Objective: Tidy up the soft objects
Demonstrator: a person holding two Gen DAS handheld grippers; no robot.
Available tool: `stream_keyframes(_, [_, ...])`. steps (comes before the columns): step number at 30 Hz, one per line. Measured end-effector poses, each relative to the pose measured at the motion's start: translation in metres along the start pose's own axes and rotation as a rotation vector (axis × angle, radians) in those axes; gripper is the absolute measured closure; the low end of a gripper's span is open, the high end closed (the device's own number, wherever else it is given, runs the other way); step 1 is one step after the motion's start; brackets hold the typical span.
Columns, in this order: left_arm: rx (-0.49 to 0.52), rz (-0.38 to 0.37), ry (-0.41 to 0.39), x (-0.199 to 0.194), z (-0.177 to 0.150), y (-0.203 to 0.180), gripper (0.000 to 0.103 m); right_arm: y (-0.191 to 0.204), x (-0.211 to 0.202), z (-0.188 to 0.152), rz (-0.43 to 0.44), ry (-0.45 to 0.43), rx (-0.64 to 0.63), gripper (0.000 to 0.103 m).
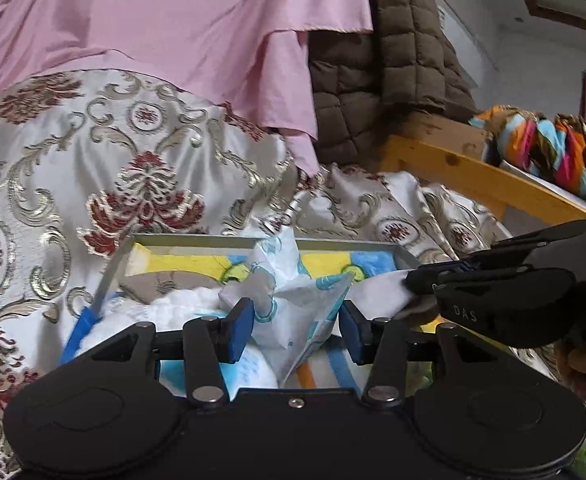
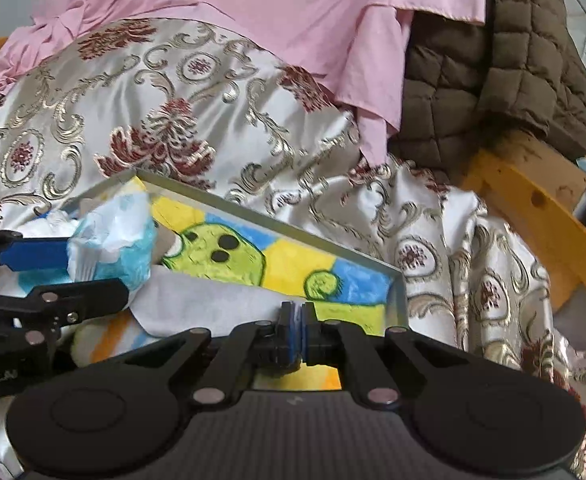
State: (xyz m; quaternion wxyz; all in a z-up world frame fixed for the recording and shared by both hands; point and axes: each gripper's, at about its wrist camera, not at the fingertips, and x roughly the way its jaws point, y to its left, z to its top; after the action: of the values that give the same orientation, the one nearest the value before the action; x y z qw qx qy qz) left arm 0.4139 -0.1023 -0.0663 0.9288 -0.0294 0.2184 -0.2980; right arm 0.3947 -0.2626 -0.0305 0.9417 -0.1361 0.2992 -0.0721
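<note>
The shallow grey metal tray (image 2: pixel 397 280) with a yellow, blue and green cartoon lining lies on the bed's floral satin cover (image 1: pixel 93 168). Above the tray's middle, the left gripper (image 1: pixel 295 326) has its jaws released around a crumpled white-and-blue soft pack (image 1: pixel 289 280). At the tray's near edge, the right gripper (image 2: pixel 302 320) has its jaws clenched, grasping nothing visible.

Glossy satin bedspread (image 2: pixel 221 92), gold and maroon brocade catching the light. Over it a matt pink cotton sheet (image 2: pixel 293 4), and a puffy quilted brown jacket (image 2: pixel 489 76), dull finish. The tray (image 2: pixel 277 222) looks like thin grey metal, smooth-walled. Crinkly blue-and-white printed wrapper (image 1: pixel 293 292), slightly shiny. Varnished yellow wood bed rail (image 2: pixel 533 208). Matt black plastic claws.
</note>
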Motion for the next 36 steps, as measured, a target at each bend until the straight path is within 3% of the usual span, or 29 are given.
stream_keyframes(5, [-0.054, -0.037, 0.048, 0.005, -0.003, 0.004, 0.049, -0.016, -0.003, -0.009, 0.020, 0.009, 0.066, 0.089])
stream_keyframes(7, [-0.075, -0.043, 0.046, 0.003, -0.003, 0.006, 0.047, -0.020, -0.007, -0.011, 0.023, 0.000, 0.082, 0.077])
stream_keyframes(12, [-0.089, -0.030, 0.055, -0.005, -0.001, 0.005, 0.045, -0.027, -0.023, -0.017, 0.039, -0.030, 0.107, 0.058])
stream_keyframes(19, [-0.120, 0.018, 0.013, -0.044, 0.007, -0.004, 0.021, -0.033, -0.065, -0.025, 0.061, -0.116, 0.147, 0.029])
stream_keyframes(22, [-0.110, 0.053, -0.004, -0.067, 0.012, -0.010, 0.017, -0.035, -0.088, -0.027, 0.070, -0.152, 0.170, 0.020])
stream_keyframes(26, [-0.115, 0.112, -0.030, -0.101, 0.021, -0.018, 0.008, -0.036, -0.119, -0.030, 0.096, -0.192, 0.195, 0.014])
stream_keyframes(36, [-0.074, 0.204, -0.051, -0.196, 0.013, -0.050, 0.002, -0.027, -0.205, -0.053, 0.161, -0.260, 0.206, 0.003])
